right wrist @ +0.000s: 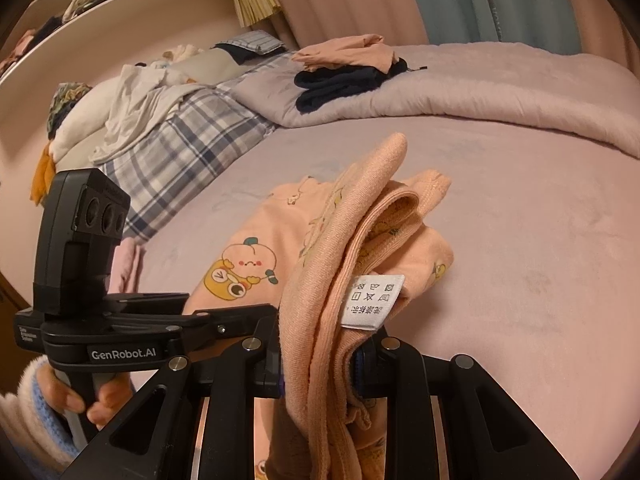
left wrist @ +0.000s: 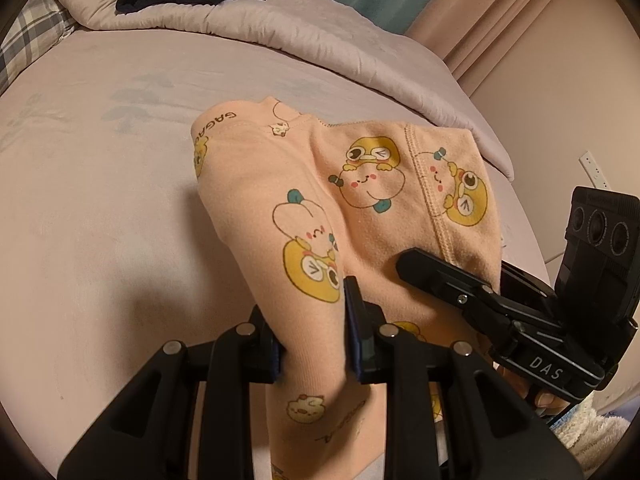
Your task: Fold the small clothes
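Several layers of peach cartoon-print garment (left wrist: 360, 200) bunched, white care tag (right wrist: 372, 300) showing.

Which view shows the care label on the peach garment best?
Right wrist view: the white care label hangs facing the camera, its symbols showing, on the bunched peach garment. The left wrist view shows the garment's printed outside only; no label is in sight.
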A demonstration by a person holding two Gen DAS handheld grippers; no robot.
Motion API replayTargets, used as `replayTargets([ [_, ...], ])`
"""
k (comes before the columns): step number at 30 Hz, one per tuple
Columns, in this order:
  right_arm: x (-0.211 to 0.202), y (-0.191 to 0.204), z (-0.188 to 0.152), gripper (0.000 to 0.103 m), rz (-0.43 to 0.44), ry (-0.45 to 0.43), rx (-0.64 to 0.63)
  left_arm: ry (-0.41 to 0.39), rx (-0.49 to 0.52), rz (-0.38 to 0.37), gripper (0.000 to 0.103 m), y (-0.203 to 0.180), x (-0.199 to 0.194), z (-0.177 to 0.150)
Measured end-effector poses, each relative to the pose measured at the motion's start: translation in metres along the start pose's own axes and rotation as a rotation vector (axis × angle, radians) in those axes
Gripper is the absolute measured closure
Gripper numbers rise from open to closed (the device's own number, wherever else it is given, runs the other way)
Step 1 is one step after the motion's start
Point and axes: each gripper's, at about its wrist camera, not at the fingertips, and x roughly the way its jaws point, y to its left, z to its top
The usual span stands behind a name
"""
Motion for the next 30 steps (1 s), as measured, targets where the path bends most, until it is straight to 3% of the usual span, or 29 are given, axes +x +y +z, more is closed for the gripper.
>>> replayTargets([
  [30,0.036,0.007,0.014,0.077,-0.004,0.042,-0.018,-0.005,-0.064,-0.001,0.079,0.006,-0.005,-0.008],
])
